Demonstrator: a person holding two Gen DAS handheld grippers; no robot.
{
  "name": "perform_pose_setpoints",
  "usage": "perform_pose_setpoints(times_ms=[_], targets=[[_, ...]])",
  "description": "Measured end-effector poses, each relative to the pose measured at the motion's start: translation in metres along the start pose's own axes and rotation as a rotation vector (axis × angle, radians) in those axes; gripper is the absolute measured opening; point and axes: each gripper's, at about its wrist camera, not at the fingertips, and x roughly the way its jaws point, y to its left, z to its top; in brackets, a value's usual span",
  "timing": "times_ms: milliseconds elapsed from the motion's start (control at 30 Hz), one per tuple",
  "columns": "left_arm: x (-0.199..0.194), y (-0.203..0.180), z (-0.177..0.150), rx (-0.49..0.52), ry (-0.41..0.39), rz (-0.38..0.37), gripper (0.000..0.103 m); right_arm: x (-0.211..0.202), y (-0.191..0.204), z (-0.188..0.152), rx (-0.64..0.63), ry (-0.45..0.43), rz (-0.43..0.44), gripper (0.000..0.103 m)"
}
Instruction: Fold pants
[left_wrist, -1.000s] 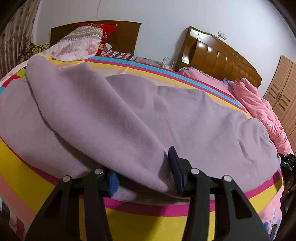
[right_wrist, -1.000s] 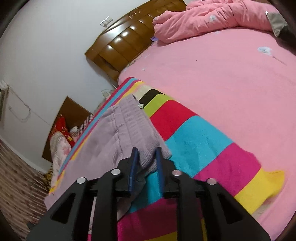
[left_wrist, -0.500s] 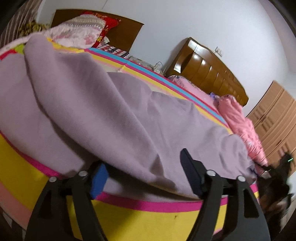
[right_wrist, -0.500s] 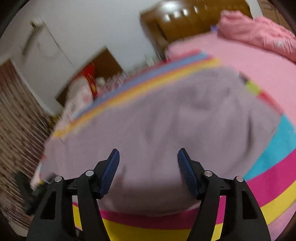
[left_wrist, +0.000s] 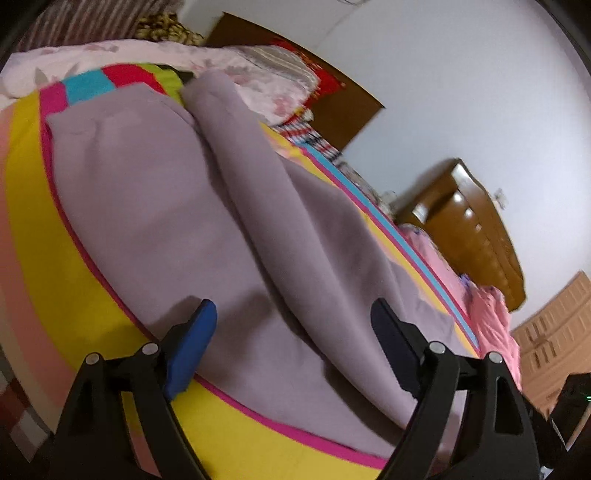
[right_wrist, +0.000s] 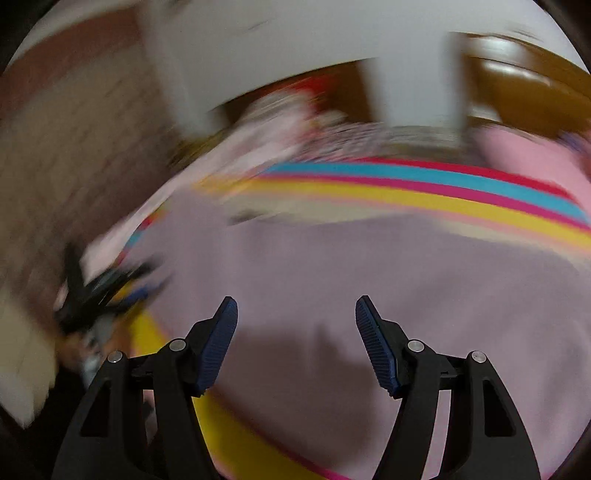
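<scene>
The mauve fleece pants (left_wrist: 229, 206) lie spread on a striped bedspread (left_wrist: 44, 236), one leg folded over the other in a long ridge. My left gripper (left_wrist: 291, 328) is open and empty, just above the pants near the near edge. In the right wrist view, which is blurred by motion, the pants (right_wrist: 369, 266) fill the middle. My right gripper (right_wrist: 296, 317) is open and empty above them. The left gripper shows as a dark blur in the right wrist view (right_wrist: 99, 291) at the left edge of the pants.
Pillows (left_wrist: 273, 85) and a dark headboard (left_wrist: 351, 110) lie at the far end. A second wooden headboard (left_wrist: 476, 229), a pink quilt (left_wrist: 495, 332) and a wardrobe (left_wrist: 554, 332) are to the right. The bed's near edge runs below both grippers.
My right gripper let go of the waistband, opened and swung left over the pants. My left gripper opened wider and pulled back from the fold, its view tilting left.
</scene>
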Motion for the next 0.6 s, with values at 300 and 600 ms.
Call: perform_pose_setpoints(times_ms=[300,600], targets=[[-0.015,0.042,0.041,0.003,-0.011,0.113,0.085,0.149,0.158,0.019,-0.606,0.171,0.049,0.05],[-0.025,0.128,0.095,-0.183,-0.117,0.197,0.074,0.238,0.243,0.124,-0.715,0.183,0.4,0.057]])
